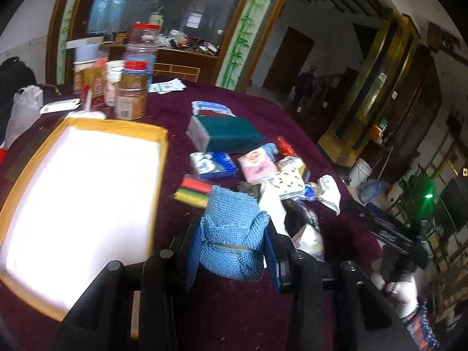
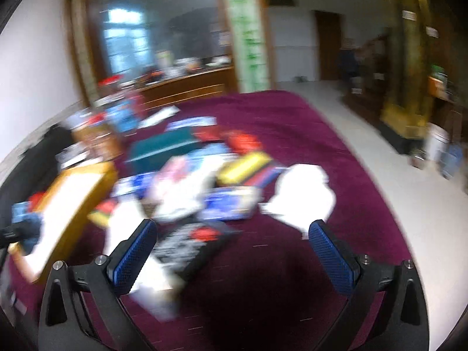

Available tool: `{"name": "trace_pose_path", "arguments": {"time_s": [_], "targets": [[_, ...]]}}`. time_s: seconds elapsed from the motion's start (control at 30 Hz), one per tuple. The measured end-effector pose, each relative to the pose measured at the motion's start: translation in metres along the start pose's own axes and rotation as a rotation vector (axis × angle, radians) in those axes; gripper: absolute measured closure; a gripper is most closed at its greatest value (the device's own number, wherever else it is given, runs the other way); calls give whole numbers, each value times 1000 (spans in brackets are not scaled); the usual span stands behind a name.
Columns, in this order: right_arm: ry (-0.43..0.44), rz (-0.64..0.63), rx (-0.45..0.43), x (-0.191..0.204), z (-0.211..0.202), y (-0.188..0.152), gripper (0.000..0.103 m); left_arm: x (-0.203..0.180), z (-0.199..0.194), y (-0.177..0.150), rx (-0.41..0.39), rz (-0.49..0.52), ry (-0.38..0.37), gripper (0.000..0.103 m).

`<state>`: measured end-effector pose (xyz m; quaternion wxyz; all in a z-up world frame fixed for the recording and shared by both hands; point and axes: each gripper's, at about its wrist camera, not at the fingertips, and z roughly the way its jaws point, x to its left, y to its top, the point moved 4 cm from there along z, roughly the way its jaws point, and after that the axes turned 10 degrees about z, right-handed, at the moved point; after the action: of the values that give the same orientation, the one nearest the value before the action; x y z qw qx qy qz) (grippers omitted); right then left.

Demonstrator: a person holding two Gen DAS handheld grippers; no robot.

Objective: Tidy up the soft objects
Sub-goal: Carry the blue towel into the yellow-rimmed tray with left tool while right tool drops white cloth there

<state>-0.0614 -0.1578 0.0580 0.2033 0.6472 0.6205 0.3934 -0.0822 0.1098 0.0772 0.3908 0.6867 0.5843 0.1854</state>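
My left gripper (image 1: 234,234) is shut on a rolled blue chenille cloth (image 1: 231,234) tied with a band, held above the maroon tablecloth (image 1: 292,122). A yellow-rimmed white tray (image 1: 82,193) lies just to its left. Ahead lies a pile of soft things: a green sponge block (image 1: 228,134), a blue tissue pack (image 1: 213,165), a pink tissue pack (image 1: 257,166), coloured sponges (image 1: 193,191). My right gripper (image 2: 234,242) is open and empty above the blurred pile (image 2: 204,181); the tray also shows in the right wrist view (image 2: 67,204).
Jars and bottles (image 1: 131,87) stand at the table's far left behind the tray. A white crumpled bag (image 1: 329,194) lies at the right of the pile. The table edge drops off to the right toward the floor (image 2: 395,175).
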Motion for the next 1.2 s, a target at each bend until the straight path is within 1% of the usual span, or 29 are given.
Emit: {"name": "trace_pose_path", "arguments": {"time_s": [0.03,0.07,0.13,0.17,0.23,0.3,0.33,0.4,0.47,0.53,0.57,0.7,0.77,0.83,0.93,1.0,1.07,1.13,1.2], "targets": [[27,-39,19,14,1,-1,0,4,-4,-4,-3,-10,5,63],[67,-107,57,38,5,-5,0,8,-6,-6,-5,-19,9,63],[119,-223,142,74,19,-14,0,14,-9,-10,-12,-35,13,63],[116,-296,182,92,29,-23,0,18,-10,-13,-15,-47,15,63],[84,-404,222,112,46,-36,0,23,-13,-18,-16,-68,18,63],[58,-462,277,123,65,-48,0,30,-21,-23,-22,-81,29,63],[50,-474,298,125,72,-51,3,33,-25,-24,-25,-85,35,63],[42,-478,344,124,83,-58,21,43,-35,-28,-33,-98,51,63],[23,-456,392,120,90,-61,68,53,-42,-31,-39,-110,67,63],[35,-420,401,113,87,-56,77,61,-47,-33,-43,-116,79,63],[49,-396,407,109,82,-54,88,65,-49,-35,-44,-122,82,63],[56,-371,382,104,58,-44,89,80,-50,-36,-46,-148,75,63],[79,-348,358,107,43,-33,89,87,-49,-36,-41,-157,63,63],[123,-317,335,115,32,-20,89,92,-49,-33,-38,-161,54,63],[237,-266,311,138,23,4,89,103,-47,-24,-28,-163,49,63],[326,-225,328,159,26,18,89,114,-45,-12,-23,-169,51,62],[390,-192,353,184,40,27,89,126,-39,4,-23,-170,66,62],[419,-172,381,208,61,32,89,138,-30,16,-16,-174,90,62],[432,-147,427,232,90,33,89,152,-14,31,-4,-181,100,62]]}}
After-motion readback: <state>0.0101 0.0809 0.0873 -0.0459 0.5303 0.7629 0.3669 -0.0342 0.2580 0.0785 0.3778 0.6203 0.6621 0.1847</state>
